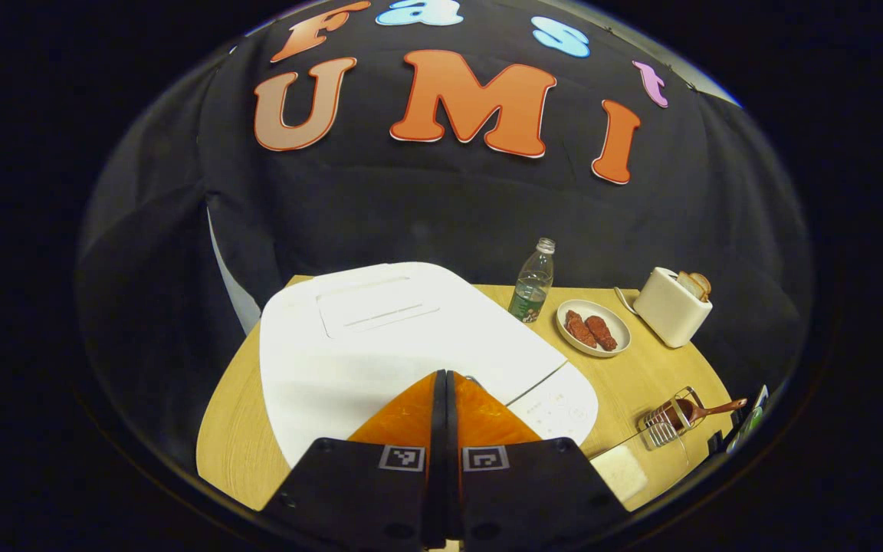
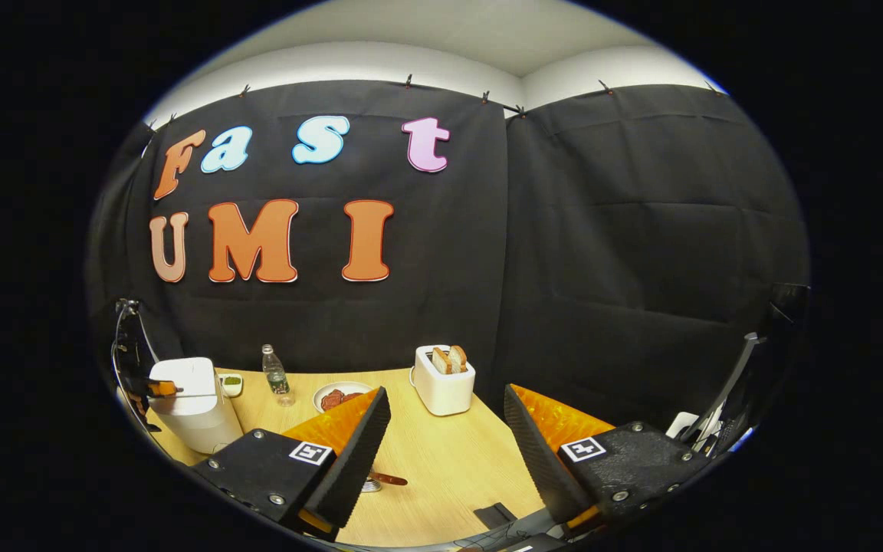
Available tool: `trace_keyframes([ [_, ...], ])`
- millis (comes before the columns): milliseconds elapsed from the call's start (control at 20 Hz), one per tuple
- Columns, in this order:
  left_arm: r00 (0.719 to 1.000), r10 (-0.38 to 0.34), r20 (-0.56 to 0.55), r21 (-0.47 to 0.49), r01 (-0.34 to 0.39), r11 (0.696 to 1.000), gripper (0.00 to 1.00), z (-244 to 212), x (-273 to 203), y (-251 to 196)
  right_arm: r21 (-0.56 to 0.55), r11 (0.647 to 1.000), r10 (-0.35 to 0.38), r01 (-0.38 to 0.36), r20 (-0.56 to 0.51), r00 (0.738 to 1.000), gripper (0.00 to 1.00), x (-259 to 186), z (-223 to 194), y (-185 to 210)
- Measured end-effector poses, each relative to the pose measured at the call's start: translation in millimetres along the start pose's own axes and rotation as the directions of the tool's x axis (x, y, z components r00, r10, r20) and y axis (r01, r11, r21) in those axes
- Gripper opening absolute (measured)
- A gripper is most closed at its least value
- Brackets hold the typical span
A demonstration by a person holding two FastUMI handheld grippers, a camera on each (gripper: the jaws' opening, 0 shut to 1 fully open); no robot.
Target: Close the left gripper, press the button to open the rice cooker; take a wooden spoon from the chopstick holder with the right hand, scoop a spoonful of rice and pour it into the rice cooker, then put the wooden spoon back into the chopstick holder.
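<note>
White rice cooker (image 1: 380, 337) lid shut on table, wooden spoon (image 1: 706, 412) lying tilted in wire chopstick holder (image 1: 667, 425)

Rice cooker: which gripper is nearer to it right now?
Left. The left gripper, fingers together, hovers just over the rice cooker lid's front edge; the right gripper hangs open over bare table, well off to its side.

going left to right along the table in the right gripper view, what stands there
rice cooker → water bottle → plate of food → toaster with bread

Even overhead light, sharp focus, strong fisheye bending at edges.
</note>
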State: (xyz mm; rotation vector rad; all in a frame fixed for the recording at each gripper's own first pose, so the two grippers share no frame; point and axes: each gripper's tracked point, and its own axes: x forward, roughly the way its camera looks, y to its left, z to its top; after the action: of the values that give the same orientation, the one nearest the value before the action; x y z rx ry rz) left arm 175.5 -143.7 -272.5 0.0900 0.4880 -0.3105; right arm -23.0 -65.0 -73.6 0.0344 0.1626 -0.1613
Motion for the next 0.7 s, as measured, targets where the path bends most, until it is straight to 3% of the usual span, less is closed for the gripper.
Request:
trace_keyframes([
  [150, 0.992, 0.008, 0.124, -0.017, -0.006, 1.0, 0.05, 54.3, -38.7, -0.1, 0.016, 1.0, 0.01, -0.011, 0.014, 1.0, 0.93, -1.2, 2.3, 2.8],
  [400, 0.971, 0.025, 0.237, -0.092, -0.003, 0.996, 0.04, 112.2, -111.0, 15.3, 0.042, 0.998, 0.039, -0.04, 0.032, 0.999, 0.93, 0.1, -2.0, 10.3],
  [700, 0.936, 0.137, 0.324, -0.09, -0.114, 0.989, 0.05, 135.1, -181.1, 53.8, 0.051, 0.995, 0.081, -0.084, 0.07, 0.994, 0.93, 7.0, -19.8, 28.4],
])
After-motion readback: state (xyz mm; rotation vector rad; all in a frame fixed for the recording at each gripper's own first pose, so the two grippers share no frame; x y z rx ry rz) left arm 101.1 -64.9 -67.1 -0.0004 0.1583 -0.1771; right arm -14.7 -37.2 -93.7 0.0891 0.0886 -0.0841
